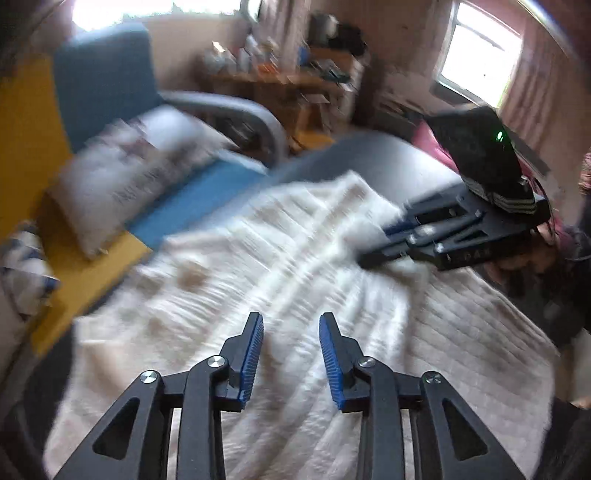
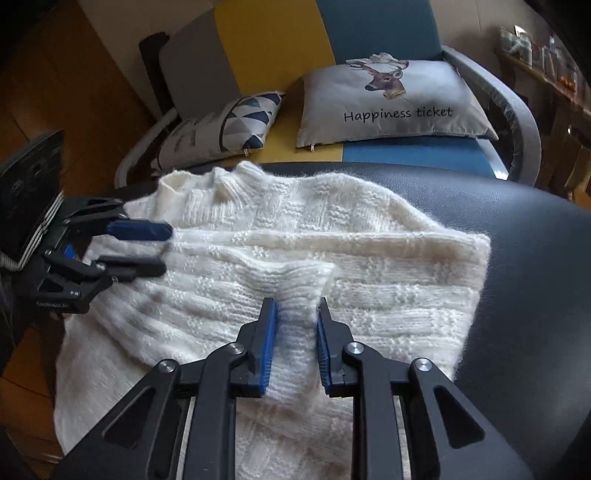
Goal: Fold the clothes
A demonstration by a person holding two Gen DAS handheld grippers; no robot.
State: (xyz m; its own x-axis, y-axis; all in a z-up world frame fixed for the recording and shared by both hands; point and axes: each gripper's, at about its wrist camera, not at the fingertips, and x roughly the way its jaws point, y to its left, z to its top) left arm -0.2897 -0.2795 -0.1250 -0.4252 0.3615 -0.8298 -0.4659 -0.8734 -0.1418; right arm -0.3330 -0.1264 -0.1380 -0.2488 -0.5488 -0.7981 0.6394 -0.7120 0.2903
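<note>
A white knitted sweater (image 2: 332,236) lies spread on a black padded seat (image 2: 535,266), collar toward the far left, with one sleeve folded across its body. My right gripper (image 2: 296,312) is closed on that sleeve near its cuff, and the knit bunches between the blue pads. In the blurred left wrist view it (image 1: 373,251) rests at the sweater's (image 1: 277,258) far right edge. My left gripper (image 1: 291,326) hangs open above the sweater with nothing between its fingers. From the right wrist view it (image 2: 166,250) hovers at the sweater's left side below the collar.
Behind the seat stands a sofa (image 2: 369,22) in yellow and blue with a deer cushion (image 2: 395,107) and a triangle-patterned cushion (image 2: 229,125). A cluttered wooden shelf (image 1: 295,77) and a bright window (image 1: 476,59) are further off. Wooden floor (image 2: 44,92) lies left of the seat.
</note>
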